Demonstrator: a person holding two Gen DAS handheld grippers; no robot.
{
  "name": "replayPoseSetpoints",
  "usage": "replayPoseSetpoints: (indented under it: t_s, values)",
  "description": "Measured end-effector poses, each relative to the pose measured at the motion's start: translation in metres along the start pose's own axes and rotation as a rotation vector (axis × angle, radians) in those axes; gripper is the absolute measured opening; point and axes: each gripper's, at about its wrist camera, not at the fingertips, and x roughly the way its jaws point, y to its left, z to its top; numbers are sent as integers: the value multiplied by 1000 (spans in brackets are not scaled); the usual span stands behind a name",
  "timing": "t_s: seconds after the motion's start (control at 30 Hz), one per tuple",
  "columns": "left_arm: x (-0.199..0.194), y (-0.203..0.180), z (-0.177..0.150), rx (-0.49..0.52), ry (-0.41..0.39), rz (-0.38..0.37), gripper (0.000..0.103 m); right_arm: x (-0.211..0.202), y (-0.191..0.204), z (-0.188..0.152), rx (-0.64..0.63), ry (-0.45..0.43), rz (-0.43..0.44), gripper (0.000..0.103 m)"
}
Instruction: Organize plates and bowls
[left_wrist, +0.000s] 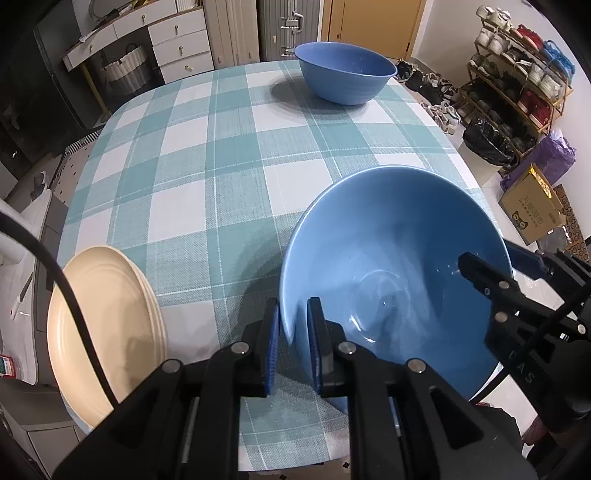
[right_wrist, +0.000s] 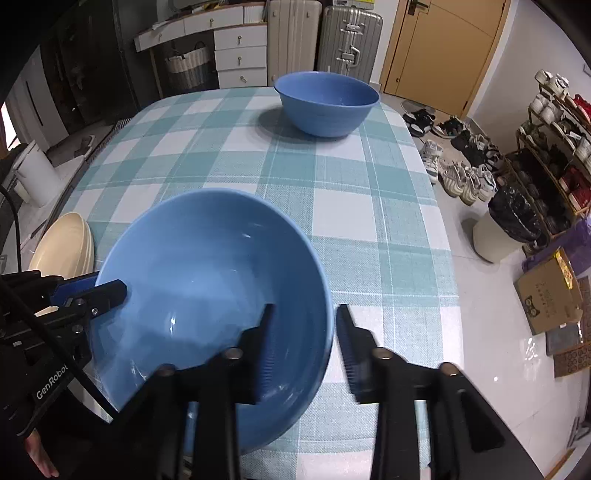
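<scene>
A large blue bowl (left_wrist: 399, 266) is tilted above the near edge of the checked table. My left gripper (left_wrist: 293, 343) is shut on its left rim; one finger is inside, one outside. My right gripper (right_wrist: 303, 343) straddles the bowl's right rim (right_wrist: 327, 295), open, with a clear gap between the outer finger and the wall. The same bowl fills the right wrist view (right_wrist: 207, 280). A second blue bowl (left_wrist: 345, 72) stands upright at the table's far side, also in the right wrist view (right_wrist: 327, 101). A stack of cream plates (left_wrist: 107, 332) lies at the near left corner.
The table wears a teal and white checked cloth (left_wrist: 207, 155). To the right on the floor are a shoe rack (left_wrist: 517, 74), loose shoes (right_wrist: 454, 173), a bin with a black bag (right_wrist: 506, 225) and a cardboard box (right_wrist: 546, 295). Suitcases and drawers stand behind the table.
</scene>
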Motion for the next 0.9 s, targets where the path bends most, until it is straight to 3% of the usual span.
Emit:
replayPoseSetpoints:
  t_s: [0.23,0.37,0.47,0.6,0.73,0.9]
  values:
    - [-5,6,-1,-21,-17,2,14,-10,-11,-2,51,-64,4,48]
    - [-10,12,-1,-44,-38,8,26,-26,-22,2,93,-123,50,49]
    - [-19,20,-3,-86,-73,-2,48,-44,-25,2,115,-192,84,68]
    - [-34,28,-8,-119,-136,-37,48,-68,-21,-6,116,-313,102,80]
    - [-49,31,-17,-124,-213,-44,49,-86,-14,-22,118,-428,101,86]
    - [-62,31,-30,-98,-299,-43,54,-94,-9,-40,134,-516,89,95]
